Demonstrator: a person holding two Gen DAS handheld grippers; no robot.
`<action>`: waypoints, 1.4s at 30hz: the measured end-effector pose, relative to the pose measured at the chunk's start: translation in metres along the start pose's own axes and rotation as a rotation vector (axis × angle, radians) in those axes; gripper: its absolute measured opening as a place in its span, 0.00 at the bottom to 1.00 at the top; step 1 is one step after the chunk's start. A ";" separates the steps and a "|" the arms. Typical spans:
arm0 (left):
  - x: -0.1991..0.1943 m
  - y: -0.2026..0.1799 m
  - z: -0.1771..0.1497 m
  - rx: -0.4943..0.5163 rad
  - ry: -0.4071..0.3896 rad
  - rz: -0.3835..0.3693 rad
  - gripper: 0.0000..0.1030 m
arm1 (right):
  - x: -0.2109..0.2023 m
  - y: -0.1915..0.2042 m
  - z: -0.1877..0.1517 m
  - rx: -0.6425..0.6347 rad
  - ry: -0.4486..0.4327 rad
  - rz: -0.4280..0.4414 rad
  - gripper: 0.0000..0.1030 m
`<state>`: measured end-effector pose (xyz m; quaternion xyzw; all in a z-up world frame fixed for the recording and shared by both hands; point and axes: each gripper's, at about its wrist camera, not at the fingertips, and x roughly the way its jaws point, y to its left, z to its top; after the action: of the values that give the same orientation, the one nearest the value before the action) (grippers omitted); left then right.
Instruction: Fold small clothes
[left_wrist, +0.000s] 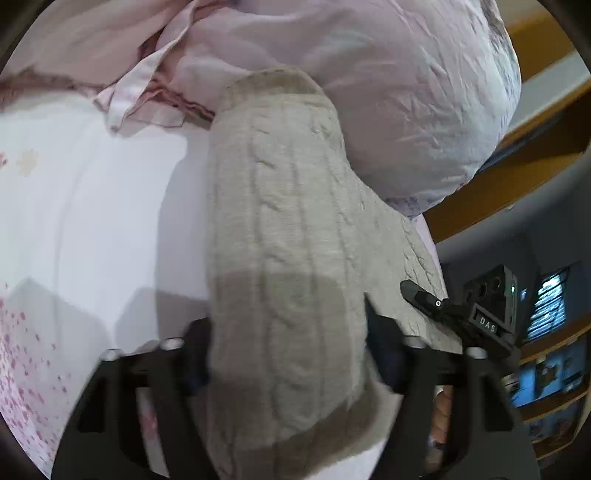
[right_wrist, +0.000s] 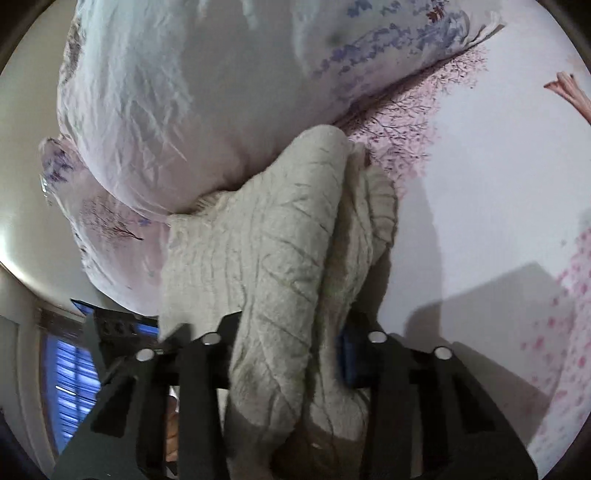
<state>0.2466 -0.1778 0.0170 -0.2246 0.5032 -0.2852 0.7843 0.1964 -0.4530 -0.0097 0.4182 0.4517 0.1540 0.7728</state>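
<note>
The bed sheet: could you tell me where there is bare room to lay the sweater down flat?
Bare sheet lies left of the sweater, below the pink cloth; in the right view, another patch right of the sweater. The pillow crowds the far side, touching the sweater.

Both wrist cameras look close along their fingers, sharing the knit (left_wrist: 288, 236) (right_wrist: 280, 258) at frame centre.

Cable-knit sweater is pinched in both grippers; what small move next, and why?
Probably draw both grippers toward you, away from the pillow. The beige cable-knit sweater, clamped by left gripper and right gripper, has its far end against the pillow, with open bedsheet beside it for laying flat.
</note>
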 end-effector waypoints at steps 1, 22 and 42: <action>-0.005 0.002 0.000 -0.005 -0.002 -0.032 0.44 | -0.001 0.009 -0.003 -0.027 -0.008 0.026 0.32; -0.184 0.070 -0.064 0.184 -0.322 0.432 0.88 | 0.065 0.106 -0.047 -0.294 -0.022 -0.159 0.38; -0.131 0.064 -0.118 0.312 -0.163 0.716 0.99 | 0.038 0.144 -0.168 -0.540 -0.104 -0.500 0.98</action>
<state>0.1089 -0.0498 0.0158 0.0650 0.4365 -0.0481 0.8961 0.0981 -0.2574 0.0409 0.0833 0.4435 0.0525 0.8909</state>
